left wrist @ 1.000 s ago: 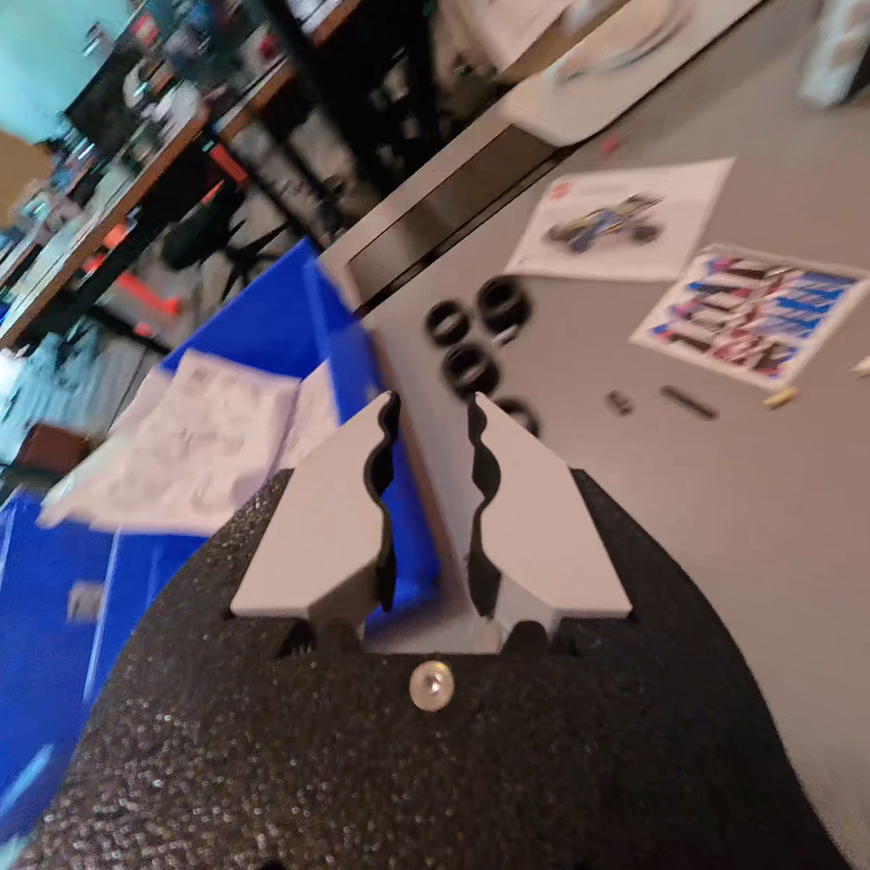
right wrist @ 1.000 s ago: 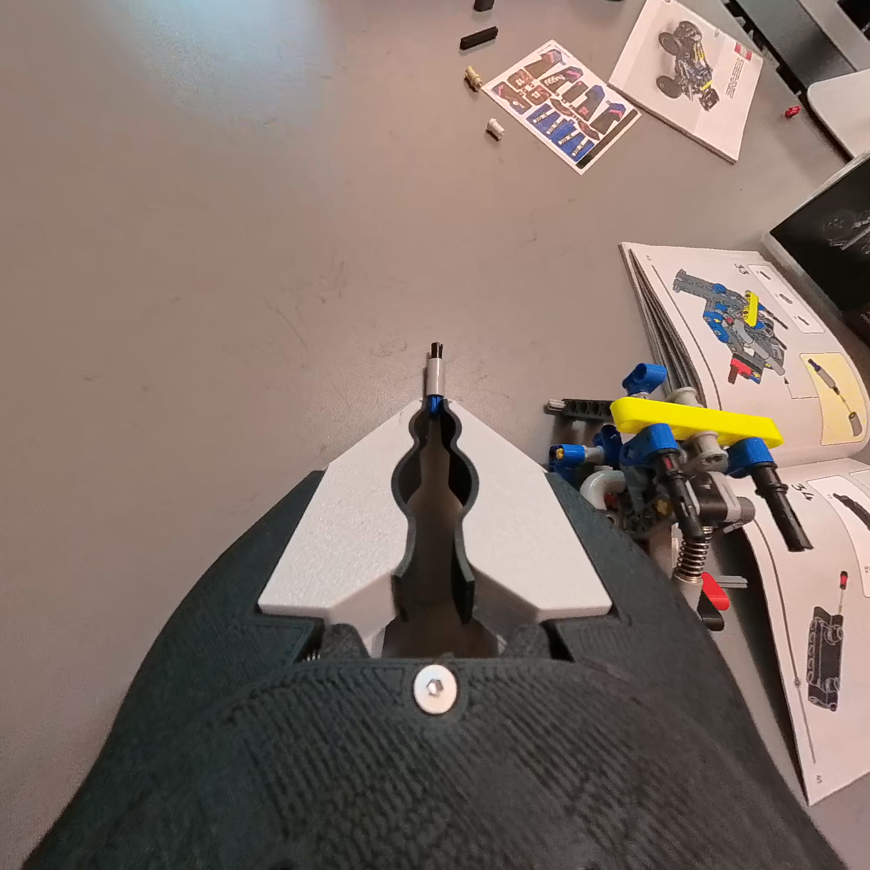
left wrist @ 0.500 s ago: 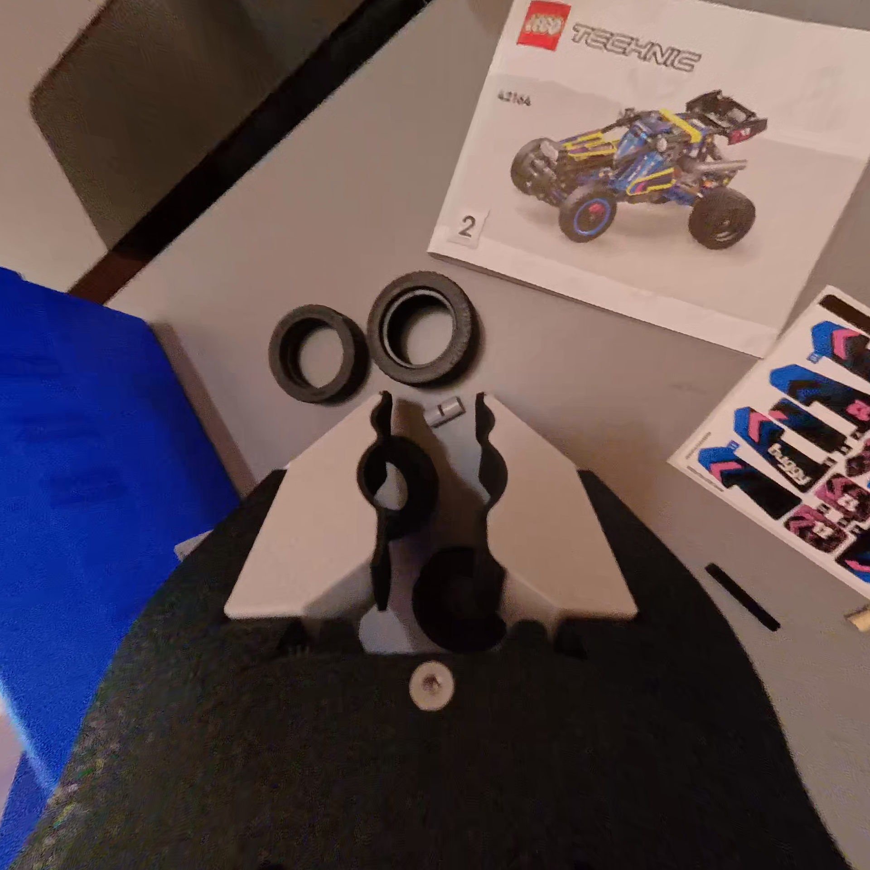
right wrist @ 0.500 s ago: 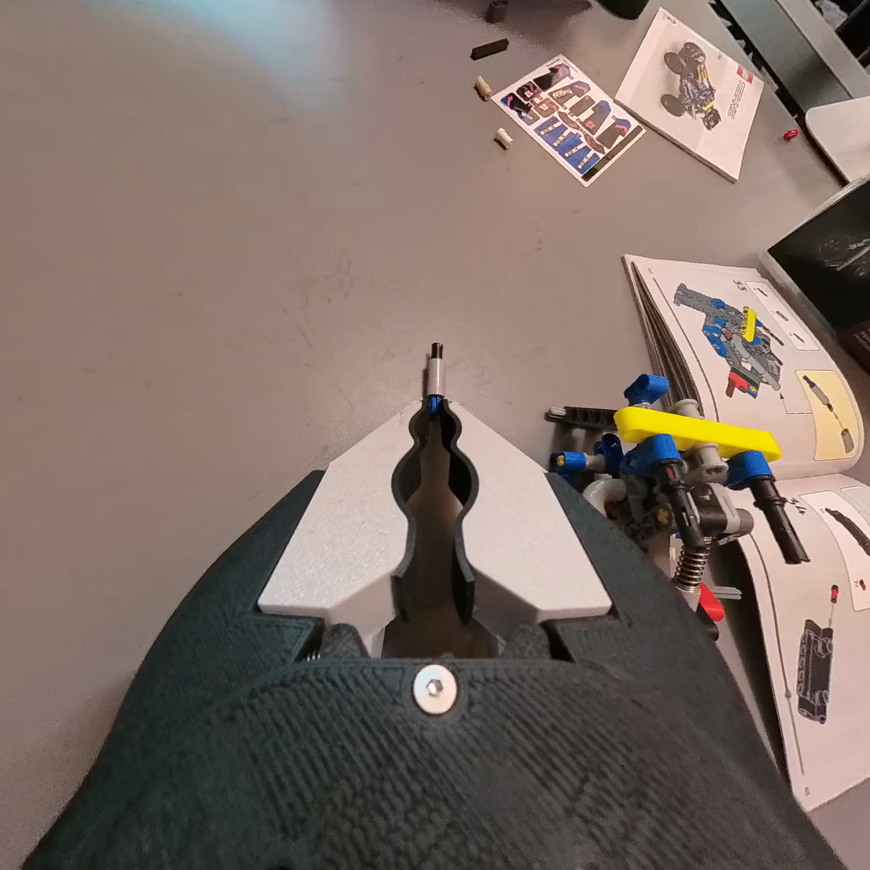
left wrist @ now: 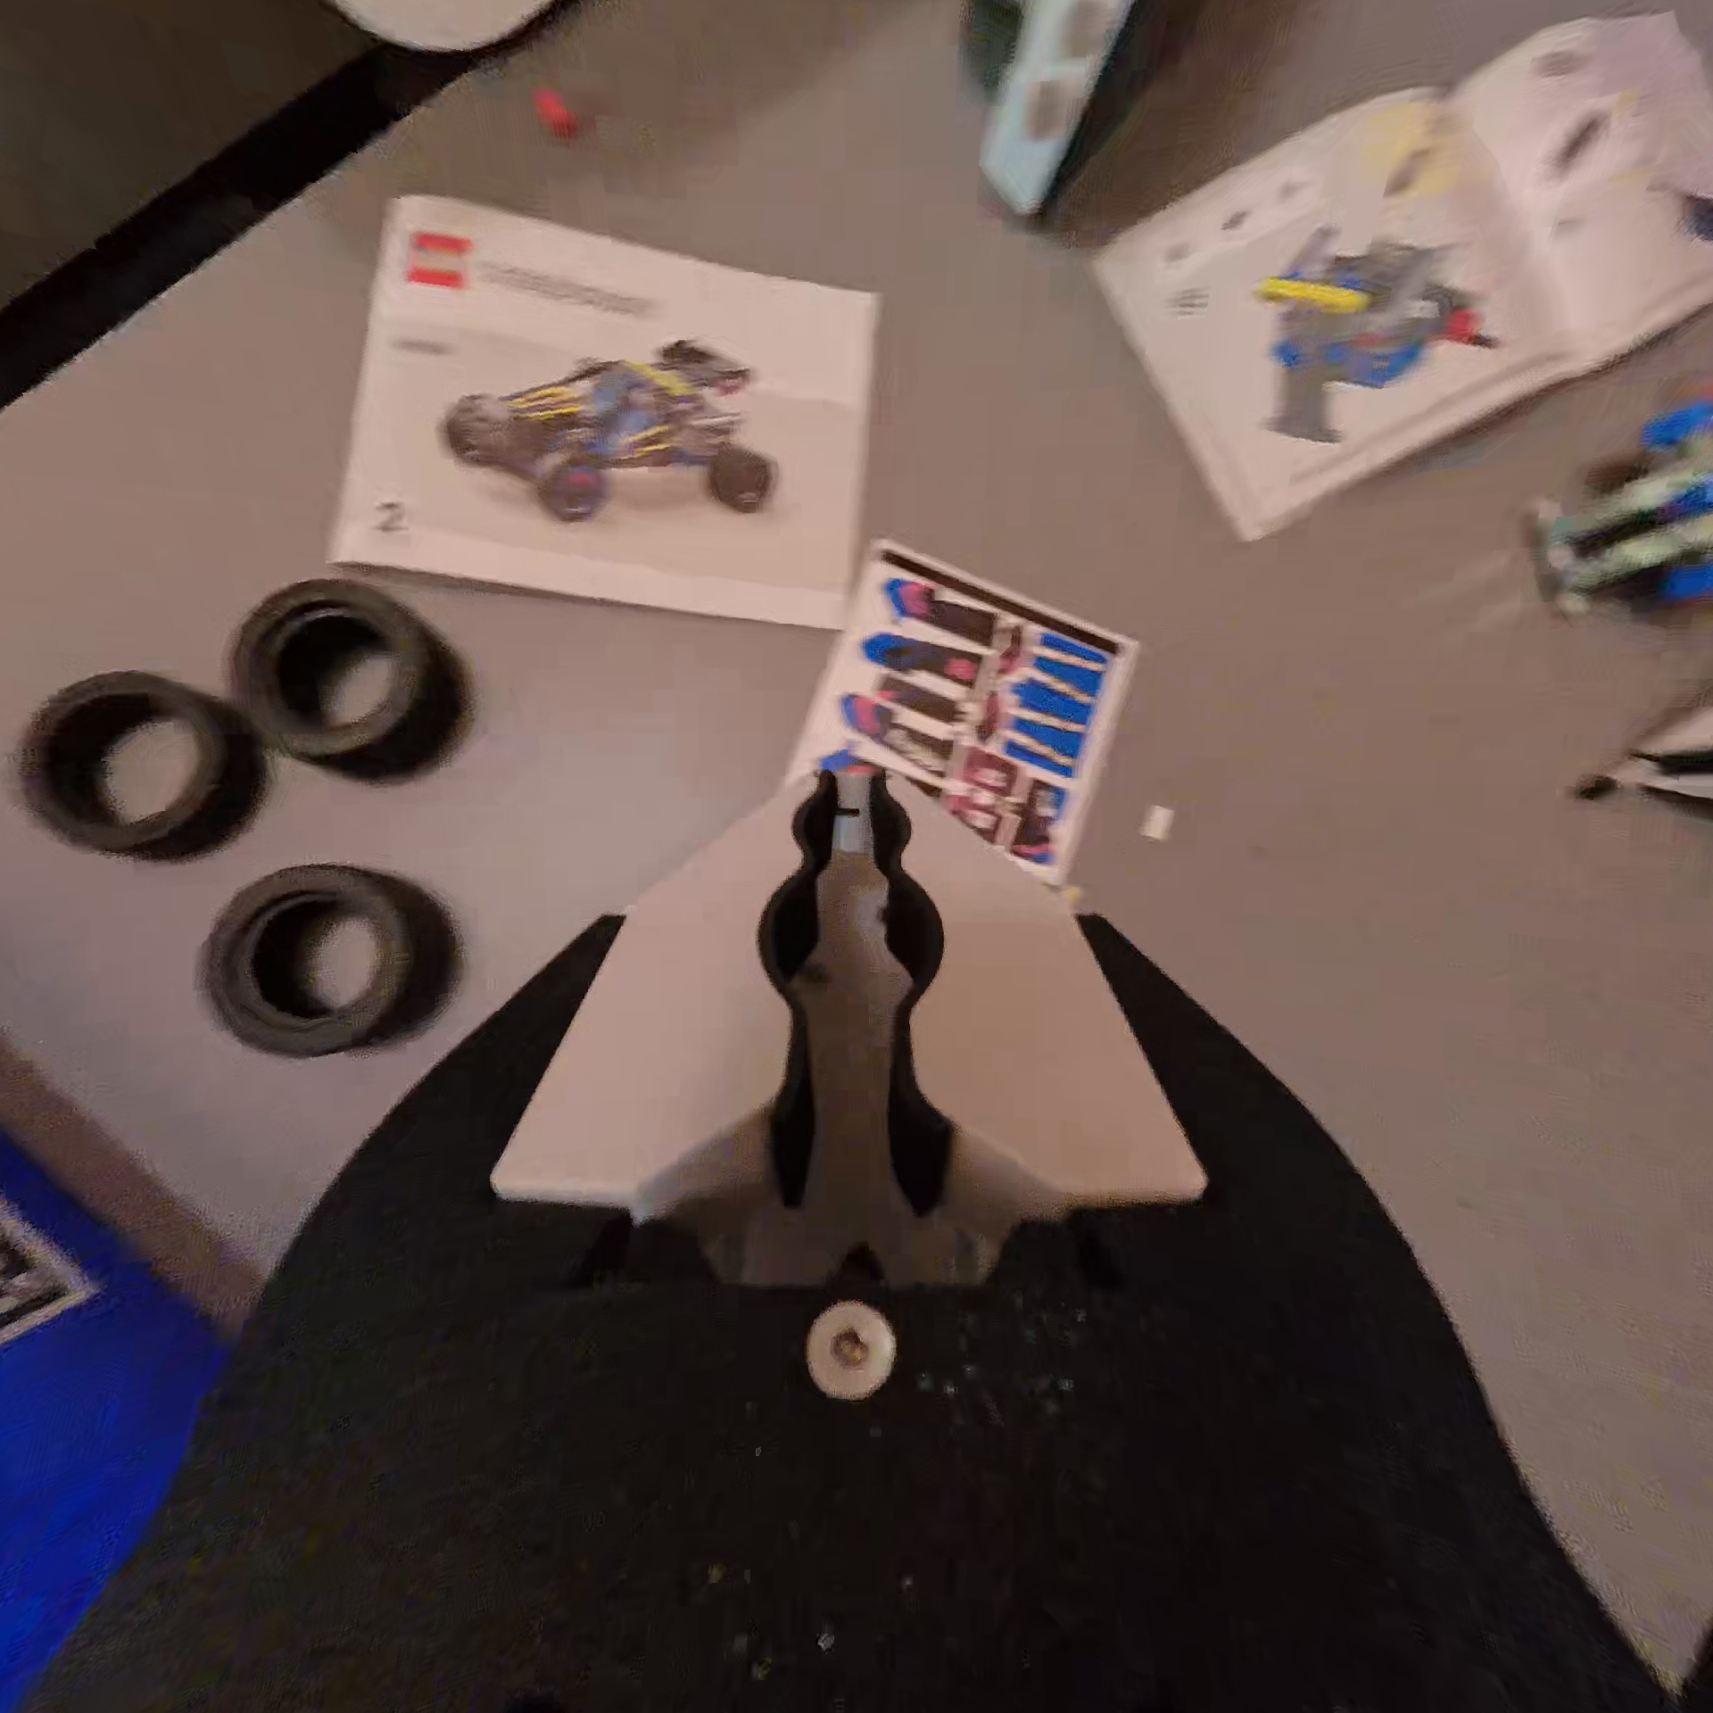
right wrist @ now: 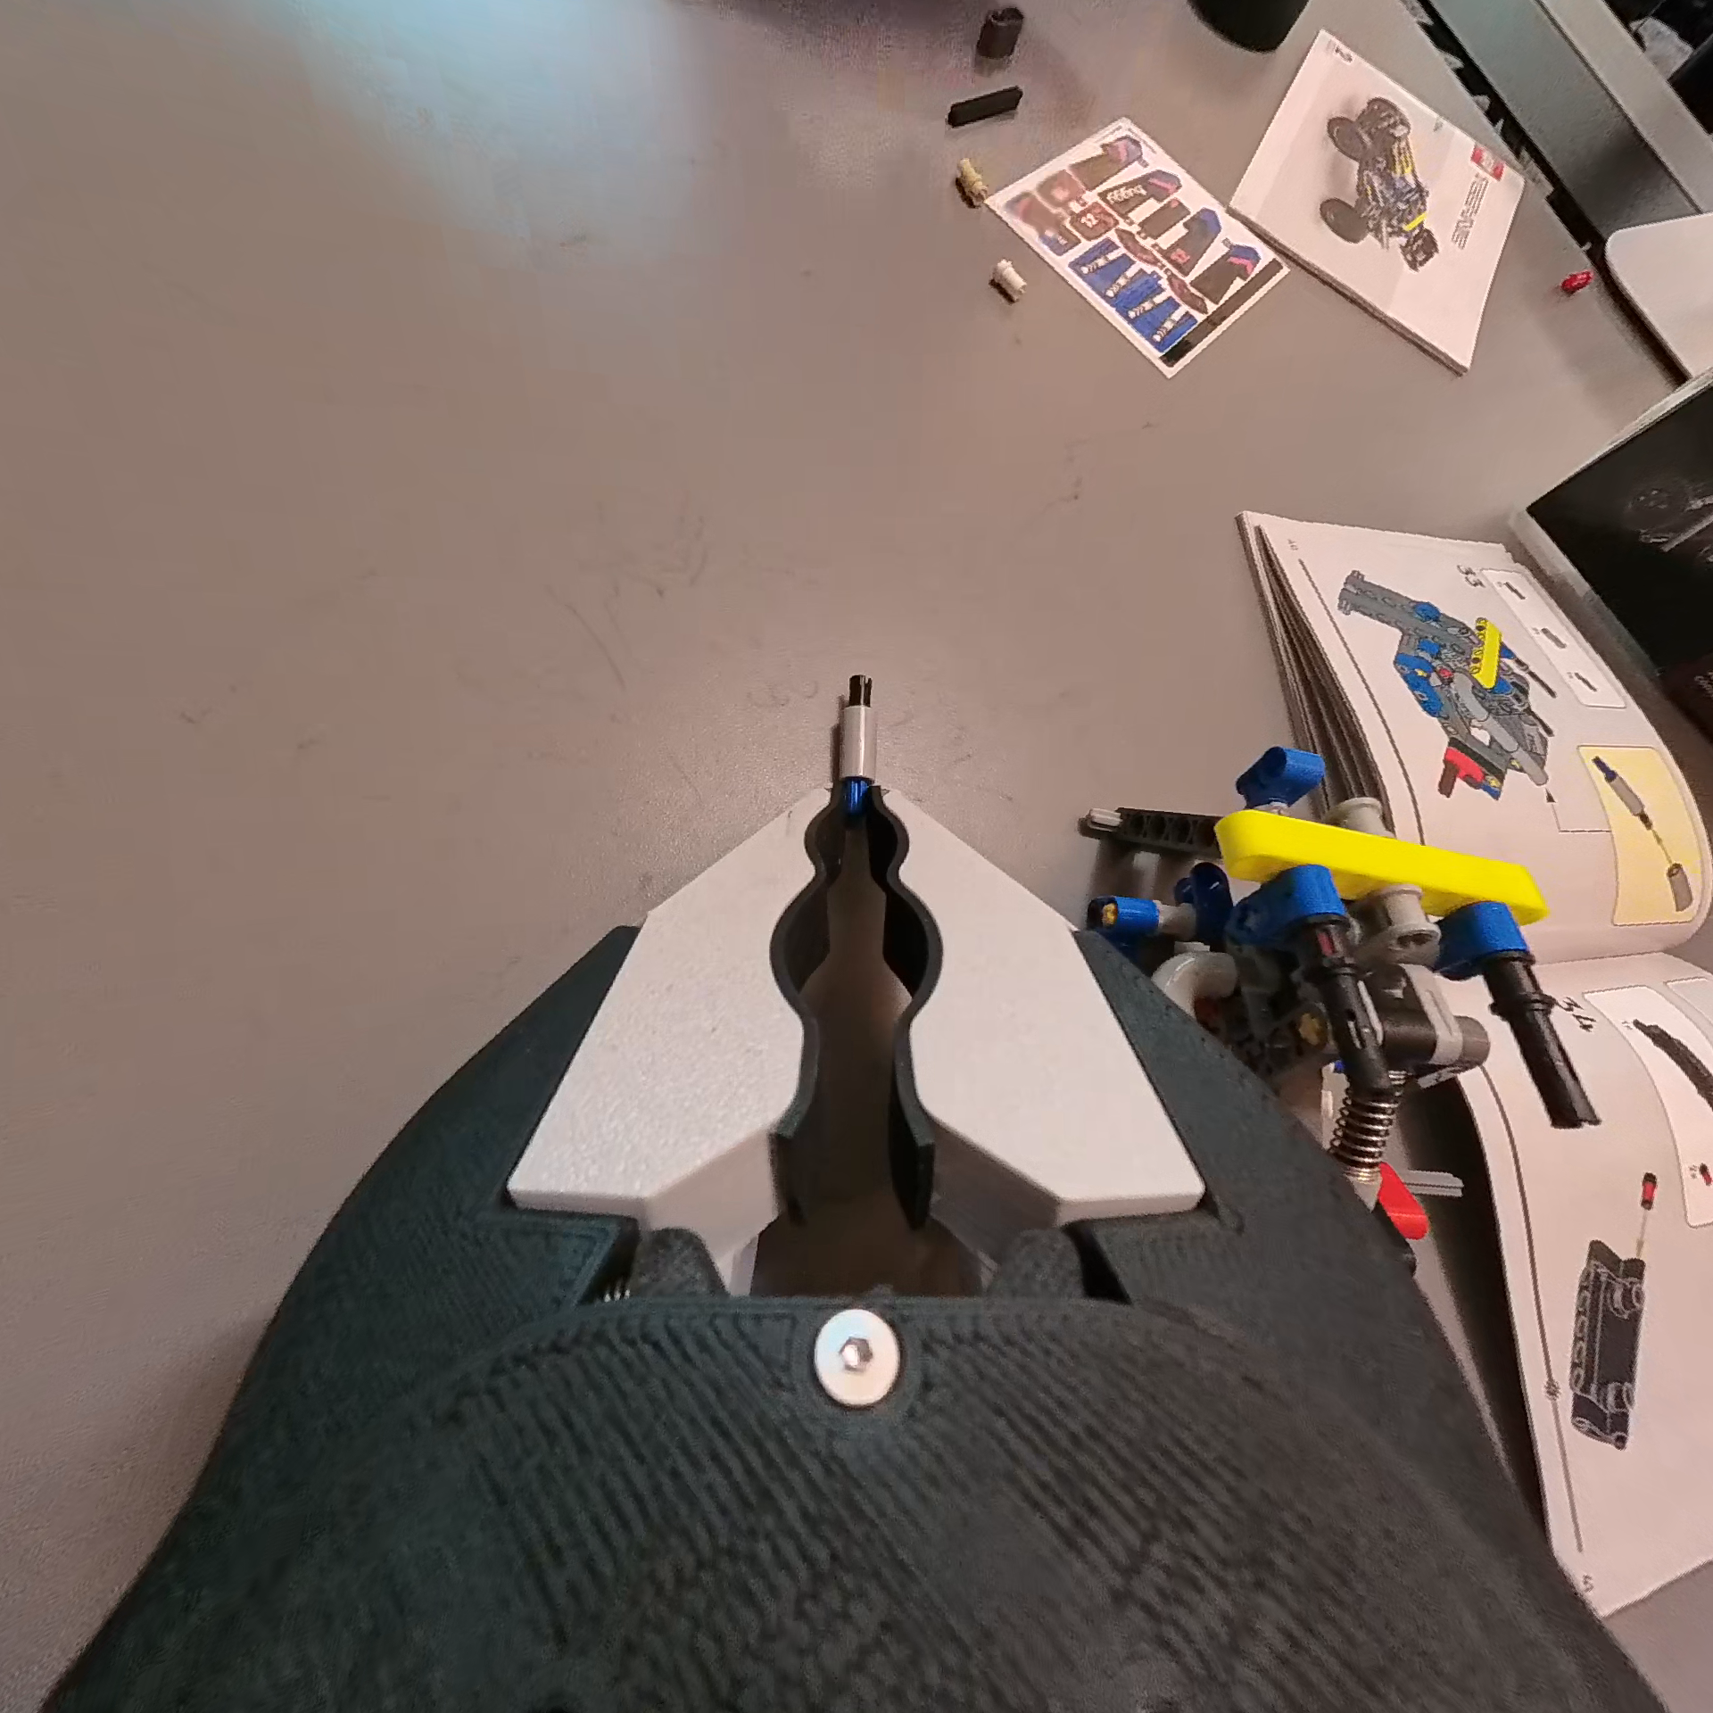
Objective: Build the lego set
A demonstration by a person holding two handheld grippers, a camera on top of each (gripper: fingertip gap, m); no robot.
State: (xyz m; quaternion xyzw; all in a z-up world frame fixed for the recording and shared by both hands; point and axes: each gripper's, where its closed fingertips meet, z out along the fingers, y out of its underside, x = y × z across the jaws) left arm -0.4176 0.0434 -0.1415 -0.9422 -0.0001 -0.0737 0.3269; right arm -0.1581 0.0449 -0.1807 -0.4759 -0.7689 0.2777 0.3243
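Presently the right gripper (right wrist: 855, 805) clamps the blue end of a thin axle assembly (right wrist: 857, 751), its grey sleeve and black tip projecting toward 12 o'clock above the grey table (right wrist: 371, 556); a partly built model (right wrist: 1372, 936) stands at 3 o'clock. The left gripper (left wrist: 851, 806) is nearly closed on a small grey pin (left wrist: 851, 811), with three black tyres (left wrist: 343, 681) at 9 o'clock and a sticker sheet (left wrist: 1001, 714) at 1 o'clock.

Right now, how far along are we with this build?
Done: a partly built model with a yellow beam stands beside the open booklet. In hand: the right gripper pinches a blue pin with a grey sleeve; the left gripper is shut on a small grey piece. Left: three black tyres and the sticker sheet lie loose on the table.
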